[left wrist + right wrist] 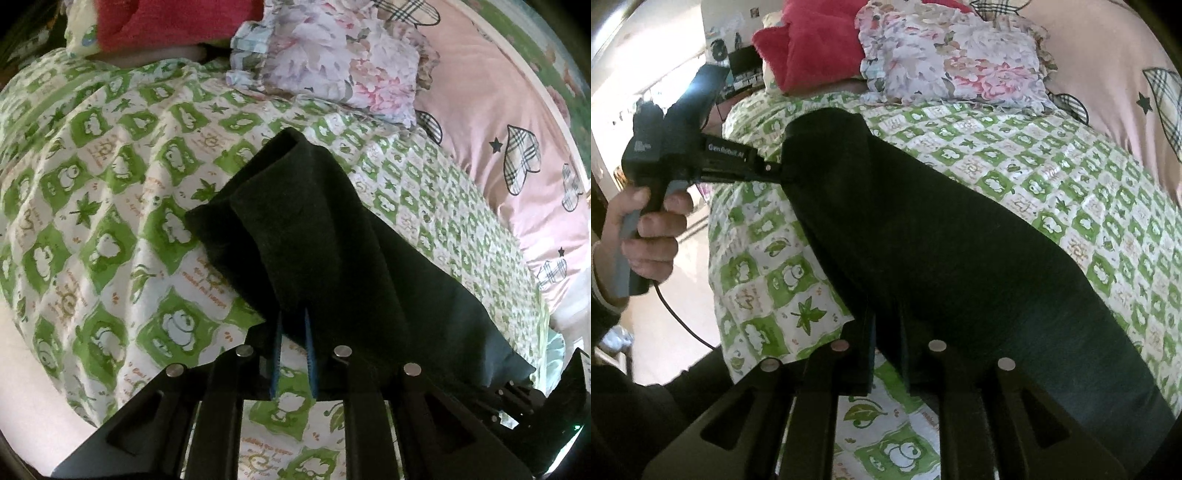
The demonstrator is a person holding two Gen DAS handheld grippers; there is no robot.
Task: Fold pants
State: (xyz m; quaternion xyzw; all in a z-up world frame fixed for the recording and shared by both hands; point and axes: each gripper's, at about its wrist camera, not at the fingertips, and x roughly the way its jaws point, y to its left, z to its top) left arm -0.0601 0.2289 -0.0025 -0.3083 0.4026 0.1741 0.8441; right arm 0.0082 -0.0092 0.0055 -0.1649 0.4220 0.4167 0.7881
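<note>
Pants: dark pants point(923, 236) lie doubled along the green-patterned quilt point(110, 206), near edge toward both grippers.
Left gripper point(293, 325): jaws slightly parted, cloth edge between the blue pads point(309, 354); a real pinch I cannot tell.
Right gripper point(886, 332): narrow gap over the near edge, grip unclear.
Risk: the loose hem may slip out, and the fold could open or skew.
Containers: none visible; only a floral pillow point(332, 59) far behind.
</note>
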